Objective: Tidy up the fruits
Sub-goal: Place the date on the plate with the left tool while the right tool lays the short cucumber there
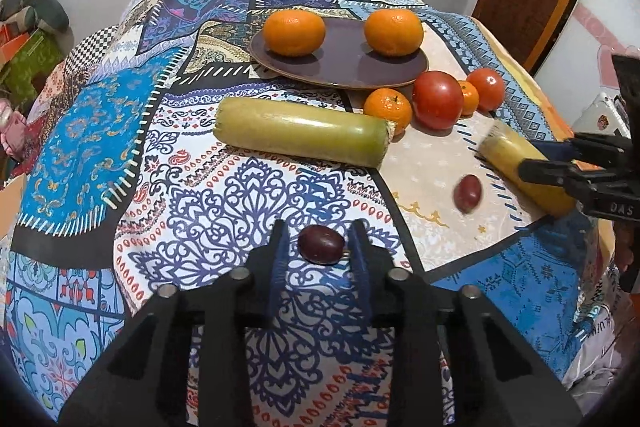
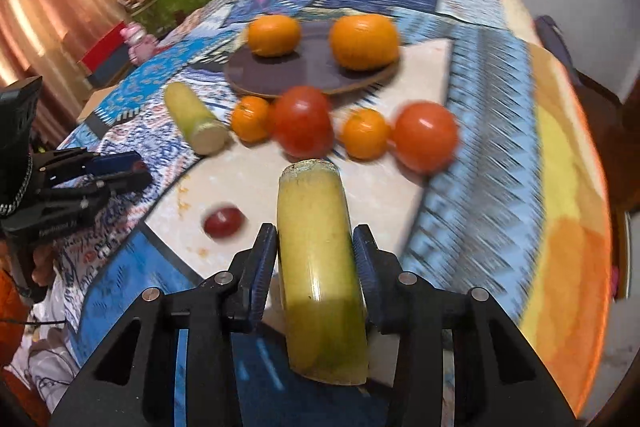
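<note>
I see one container: a shallow, dark purple-brown plate (image 1: 340,67) with a tan rim, resting on the patchwork-print tablecloth (image 1: 100,131). It holds two oranges, one orange at its left edge (image 1: 295,32) and a second orange at its right edge (image 1: 393,31), well apart from each other. Both have dimpled, glossy peel.

Off the plate, on its near side, I note from left to right: a long yellow-green cylinder (image 1: 304,132), smooth-skinned with cut ends, possibly sugarcane, lying flat; a small mandarin (image 1: 387,107) touching that cylinder's right end; a large red tomato (image 1: 438,99); a second small mandarin (image 1: 469,97) partly hidden behind it; and a second tomato (image 1: 485,88). None of these five is in the plate.

Nearer still, my left gripper (image 1: 320,243) is level with the cloth, jaws spread either side of a dark red oval fruit (image 1: 321,244), perhaps a grape or date. I see a gap on the left side; contact on the right I cannot confirm. A second dark red fruit (image 1: 467,192) lies loose to the right of it, blurred.

My right gripper (image 2: 316,247) is closed around a second yellow-green cylinder (image 2: 316,259), pads pressing both flanks, the piece pointing toward the plate. The right wrist view is motion-blurred.
</note>
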`<action>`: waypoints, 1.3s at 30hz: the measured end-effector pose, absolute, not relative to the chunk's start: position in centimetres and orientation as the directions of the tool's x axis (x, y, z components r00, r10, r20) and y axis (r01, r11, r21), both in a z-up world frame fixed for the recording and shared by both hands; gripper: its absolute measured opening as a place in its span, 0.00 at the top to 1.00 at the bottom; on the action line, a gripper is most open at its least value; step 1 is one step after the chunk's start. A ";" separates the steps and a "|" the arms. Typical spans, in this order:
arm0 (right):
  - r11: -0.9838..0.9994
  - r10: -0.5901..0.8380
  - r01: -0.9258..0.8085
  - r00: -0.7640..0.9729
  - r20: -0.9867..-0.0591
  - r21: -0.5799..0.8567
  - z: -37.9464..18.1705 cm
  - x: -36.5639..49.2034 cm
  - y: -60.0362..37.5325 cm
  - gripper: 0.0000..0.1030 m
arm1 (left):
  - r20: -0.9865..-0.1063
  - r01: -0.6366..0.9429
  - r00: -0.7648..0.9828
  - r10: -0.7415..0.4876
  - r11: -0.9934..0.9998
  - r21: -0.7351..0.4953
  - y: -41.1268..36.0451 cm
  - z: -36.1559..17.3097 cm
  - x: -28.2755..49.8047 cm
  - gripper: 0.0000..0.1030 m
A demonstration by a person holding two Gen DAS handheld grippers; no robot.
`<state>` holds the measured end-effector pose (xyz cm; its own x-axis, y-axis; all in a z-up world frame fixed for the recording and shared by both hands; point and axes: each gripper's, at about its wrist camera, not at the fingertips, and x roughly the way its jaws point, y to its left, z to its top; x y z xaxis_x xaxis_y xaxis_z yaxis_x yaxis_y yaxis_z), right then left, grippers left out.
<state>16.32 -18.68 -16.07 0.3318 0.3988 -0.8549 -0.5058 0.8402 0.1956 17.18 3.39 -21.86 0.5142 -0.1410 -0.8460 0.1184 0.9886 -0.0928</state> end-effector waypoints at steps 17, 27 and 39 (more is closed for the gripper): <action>0.843 0.433 -0.493 0.383 -0.816 0.216 -15.1 15.7 -18.5 0.65 | -0.820 0.119 0.554 -0.146 0.988 -0.095 3.6 -19.6 16.7 0.78; 0.833 0.477 -0.515 0.481 -0.736 0.204 -11.1 19.3 -16.3 0.65 | -0.760 0.122 0.635 -0.138 0.989 -0.078 3.6 -15.9 19.6 0.78; 0.820 0.509 -0.525 0.483 -0.713 0.230 -10.7 24.8 -11.8 0.65 | -0.748 0.102 0.653 -0.121 0.992 -0.072 4.0 -15.3 26.3 0.78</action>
